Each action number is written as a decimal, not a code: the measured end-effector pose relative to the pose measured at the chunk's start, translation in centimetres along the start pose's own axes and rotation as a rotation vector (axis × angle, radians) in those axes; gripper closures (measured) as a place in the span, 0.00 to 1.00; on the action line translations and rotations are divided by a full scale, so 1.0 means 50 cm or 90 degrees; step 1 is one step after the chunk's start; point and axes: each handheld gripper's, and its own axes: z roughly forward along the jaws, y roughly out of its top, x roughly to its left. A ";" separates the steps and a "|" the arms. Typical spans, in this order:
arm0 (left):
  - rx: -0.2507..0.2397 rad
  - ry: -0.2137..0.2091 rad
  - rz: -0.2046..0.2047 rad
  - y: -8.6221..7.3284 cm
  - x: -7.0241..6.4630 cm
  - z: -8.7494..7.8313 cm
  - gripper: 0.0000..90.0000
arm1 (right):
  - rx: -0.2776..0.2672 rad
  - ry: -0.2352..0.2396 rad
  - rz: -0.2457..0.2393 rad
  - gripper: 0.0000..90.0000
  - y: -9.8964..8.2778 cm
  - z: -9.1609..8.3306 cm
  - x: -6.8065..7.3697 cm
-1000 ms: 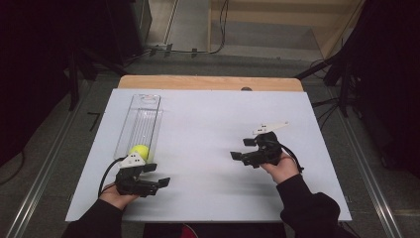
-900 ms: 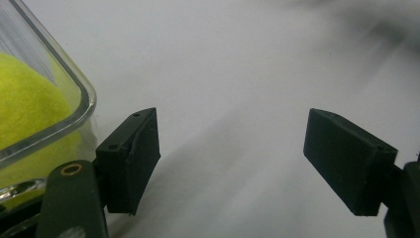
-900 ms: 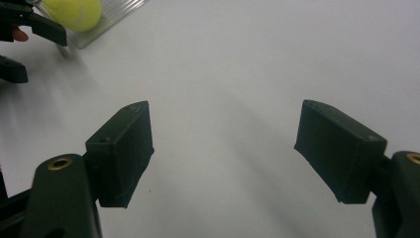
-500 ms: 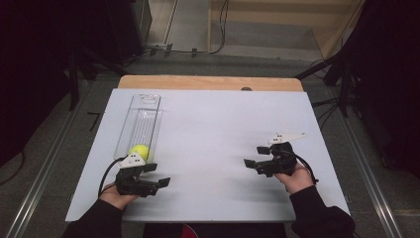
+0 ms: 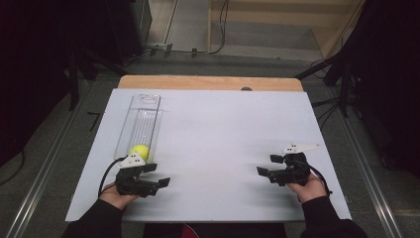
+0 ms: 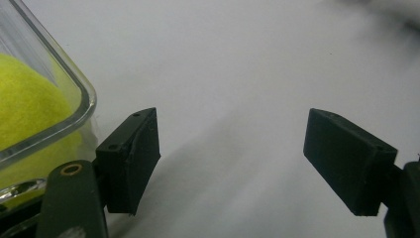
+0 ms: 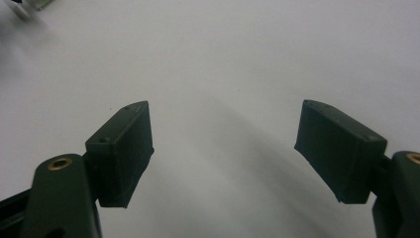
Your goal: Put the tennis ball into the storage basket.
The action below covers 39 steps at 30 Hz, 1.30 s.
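Resting near the white table's [image 5: 213, 134] front edge, both grippers gape wide — left gripper [image 5: 157, 177] just beside the clear container [image 5: 141, 124] holding a tennis ball [image 5: 139, 151], right gripper [image 5: 268, 166] on open surface.

Yellow-green fuzzy tennis ball [image 5: 139, 151], plain, no pattern visible, just beside the left fingers. Clear colourless plastic rectangular container [image 5: 141, 124] around it, glassy edges. Black two-jaw left gripper [image 5: 157, 174], matte black fingers [image 6: 131, 158], brass-coloured ring behind them, pale grey plate on top. Black two-jaw right gripper [image 5: 266, 166], same black fingers [image 7: 121, 151], same brass ring. White flat table sheet [image 5: 223, 134] under both, plain; light tan wooden strip [image 5: 208, 83] at its far edge.
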 end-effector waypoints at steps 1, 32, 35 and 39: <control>-0.001 0.001 0.001 0.000 0.000 0.000 0.25 | 0.001 -0.001 0.002 0.23 -0.002 -0.002 -0.001; 0.000 -0.001 0.000 0.000 0.001 0.001 0.25 | 0.002 -0.015 0.012 0.23 -0.023 -0.003 -0.016; 0.001 -0.001 0.000 0.000 0.001 0.001 0.25 | 0.003 -0.015 0.014 0.23 -0.023 -0.004 -0.015; 0.000 -0.001 0.000 0.000 0.001 0.001 0.25 | 0.003 -0.014 0.012 0.23 -0.023 -0.003 -0.015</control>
